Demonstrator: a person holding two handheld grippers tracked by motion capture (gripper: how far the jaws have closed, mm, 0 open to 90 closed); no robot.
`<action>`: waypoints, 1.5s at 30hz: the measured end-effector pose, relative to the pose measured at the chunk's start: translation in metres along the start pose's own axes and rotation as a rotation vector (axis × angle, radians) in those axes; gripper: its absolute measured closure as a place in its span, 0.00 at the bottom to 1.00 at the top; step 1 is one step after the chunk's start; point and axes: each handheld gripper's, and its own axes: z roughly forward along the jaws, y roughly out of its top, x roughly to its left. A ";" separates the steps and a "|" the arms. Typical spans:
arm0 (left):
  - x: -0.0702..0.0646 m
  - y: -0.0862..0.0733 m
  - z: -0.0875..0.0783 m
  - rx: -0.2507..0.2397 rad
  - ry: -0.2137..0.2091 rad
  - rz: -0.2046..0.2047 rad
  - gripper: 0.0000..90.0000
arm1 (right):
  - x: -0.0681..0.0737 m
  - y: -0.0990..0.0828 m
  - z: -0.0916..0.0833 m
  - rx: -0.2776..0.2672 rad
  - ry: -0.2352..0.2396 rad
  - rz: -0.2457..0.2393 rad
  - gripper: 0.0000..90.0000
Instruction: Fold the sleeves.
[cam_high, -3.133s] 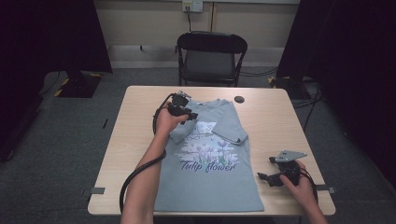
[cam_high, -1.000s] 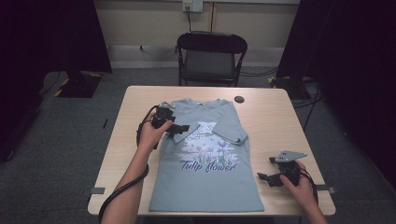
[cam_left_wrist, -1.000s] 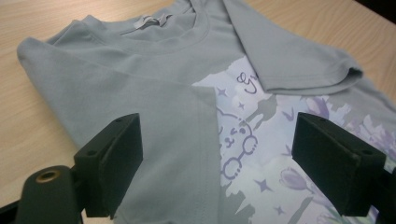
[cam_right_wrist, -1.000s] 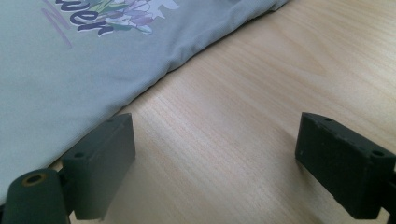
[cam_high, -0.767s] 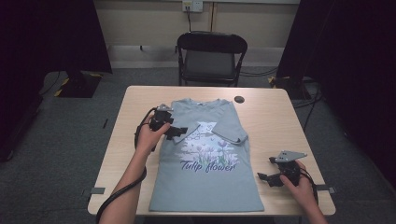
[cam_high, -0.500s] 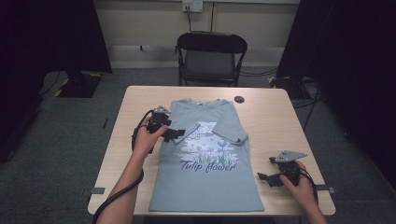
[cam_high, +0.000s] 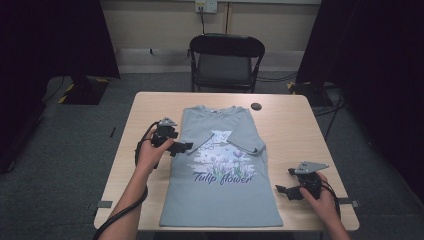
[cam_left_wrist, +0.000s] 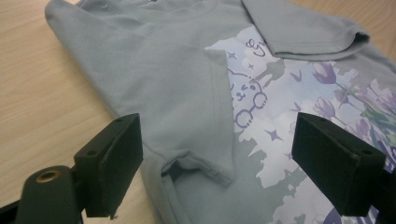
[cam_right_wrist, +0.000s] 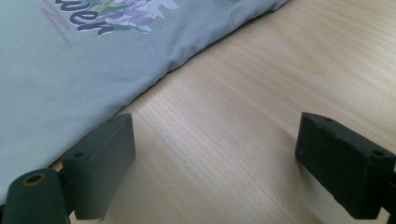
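Observation:
A grey T-shirt (cam_high: 220, 185) printed "Tulip flower" lies flat on the wooden table (cam_high: 295, 135), both sleeves folded in over the chest. My left gripper (cam_high: 181, 147) hovers at the shirt's left edge, open, its jaws wide apart with nothing between them. In the left gripper view the folded left sleeve (cam_left_wrist: 187, 93) lies just ahead of the jaws. My right gripper (cam_high: 284, 192) rests low at the table's front right, open and empty, just right of the shirt's hem edge (cam_right_wrist: 154, 79).
A small dark round object (cam_high: 256, 106) sits on the table near the shirt's right shoulder. A black folding chair (cam_high: 226, 60) stands behind the table. Bare wood runs down both sides of the shirt.
My left gripper has drawn back from the shirt's collar area toward the left and nearer, leaving the left sleeve folded over the chest. The right gripper has stayed put.

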 end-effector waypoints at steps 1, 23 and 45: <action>0.000 -0.001 -0.001 0.001 0.001 -0.003 0.18 | 0.000 0.000 0.000 0.000 0.000 0.000 0.12; 0.001 -0.026 -0.017 0.020 -0.005 0.008 0.18 | 0.000 0.000 0.000 0.000 0.000 0.000 0.12; -0.002 -0.047 -0.028 0.030 -0.007 0.027 0.18 | 0.000 0.000 0.000 0.000 0.000 0.000 0.12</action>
